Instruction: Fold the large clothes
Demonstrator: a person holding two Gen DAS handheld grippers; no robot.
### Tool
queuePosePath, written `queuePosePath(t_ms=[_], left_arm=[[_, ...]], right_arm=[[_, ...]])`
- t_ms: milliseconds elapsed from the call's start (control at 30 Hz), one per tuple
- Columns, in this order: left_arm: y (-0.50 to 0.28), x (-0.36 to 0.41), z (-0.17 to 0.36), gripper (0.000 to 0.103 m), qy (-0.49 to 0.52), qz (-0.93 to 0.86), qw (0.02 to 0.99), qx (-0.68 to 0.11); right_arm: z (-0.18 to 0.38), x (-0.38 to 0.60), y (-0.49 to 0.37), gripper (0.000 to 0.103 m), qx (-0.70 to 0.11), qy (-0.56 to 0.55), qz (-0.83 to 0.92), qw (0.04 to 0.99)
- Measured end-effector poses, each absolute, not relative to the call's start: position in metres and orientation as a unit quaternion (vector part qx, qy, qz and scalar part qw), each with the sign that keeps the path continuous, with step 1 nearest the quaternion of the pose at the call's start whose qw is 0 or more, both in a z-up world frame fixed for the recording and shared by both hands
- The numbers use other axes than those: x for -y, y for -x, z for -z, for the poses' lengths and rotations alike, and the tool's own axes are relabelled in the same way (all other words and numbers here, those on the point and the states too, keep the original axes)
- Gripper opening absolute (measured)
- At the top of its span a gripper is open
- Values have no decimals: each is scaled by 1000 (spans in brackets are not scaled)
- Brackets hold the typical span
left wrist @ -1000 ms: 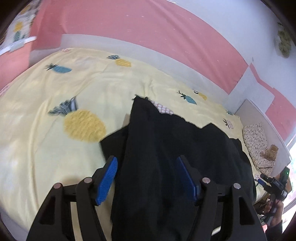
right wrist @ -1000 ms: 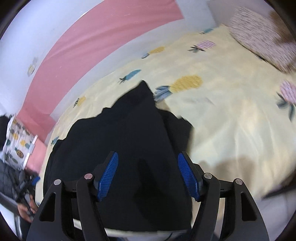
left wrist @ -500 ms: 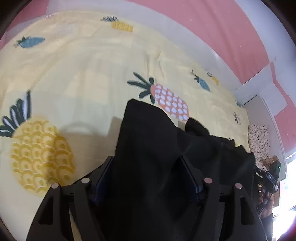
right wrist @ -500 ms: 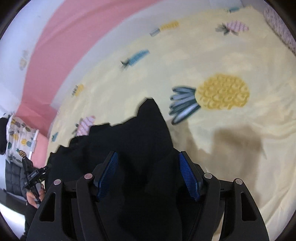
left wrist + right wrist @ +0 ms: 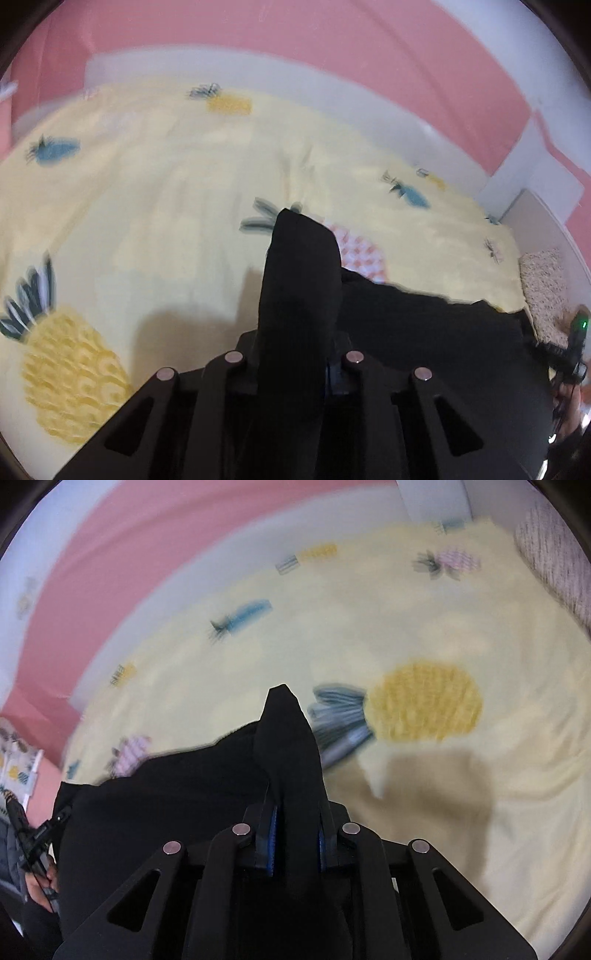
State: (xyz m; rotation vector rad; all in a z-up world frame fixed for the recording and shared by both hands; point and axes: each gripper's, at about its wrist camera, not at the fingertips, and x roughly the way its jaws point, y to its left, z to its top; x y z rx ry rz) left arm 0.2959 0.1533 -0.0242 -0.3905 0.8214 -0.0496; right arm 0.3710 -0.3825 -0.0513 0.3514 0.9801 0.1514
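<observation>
Both grippers pinch a black garment above a pineapple-print bed

The left gripper [image 5: 295, 354] and right gripper [image 5: 295, 842] are each clamped on a raised corner of the black garment [image 5: 424, 350], whose body lies spread on the yellow bedsheet [image 5: 166, 206] toward 4 o'clock in the left view and 8 o'clock in the right; the fold looks barely begun, with carrying over and flattening left. A pink wall [image 5: 332, 48] runs at 12 o'clock, a speckled pillow [image 5: 543, 288] at 3 o'clock
</observation>
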Motion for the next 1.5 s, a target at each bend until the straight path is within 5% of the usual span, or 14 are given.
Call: queuePosePath(t_ms=[300, 467, 800, 1000, 1233, 1500], left_arm=[[-294, -148, 45, 29, 172, 3, 903, -395], [-296, -146, 36, 53, 140, -35, 898, -416], [-238, -152, -28, 53, 153, -37, 923, -350], [-200, -84, -4, 53, 75, 34, 933, -349], [-213, -100, 32, 45, 110, 8, 928, -356], [-201, -94, 11, 45, 84, -11, 929, -360]], right_arm=[[72, 368, -373, 23, -485, -118, -47, 865], [55, 367, -371, 32, -488, -94, -22, 867], [-31, 339, -278, 33, -382, -83, -82, 917], [19, 312, -266, 33, -414, -49, -77, 906], [52, 327, -281, 31, -413, -54, -64, 907], [24, 336, -265, 31, -405, -70, -44, 910]])
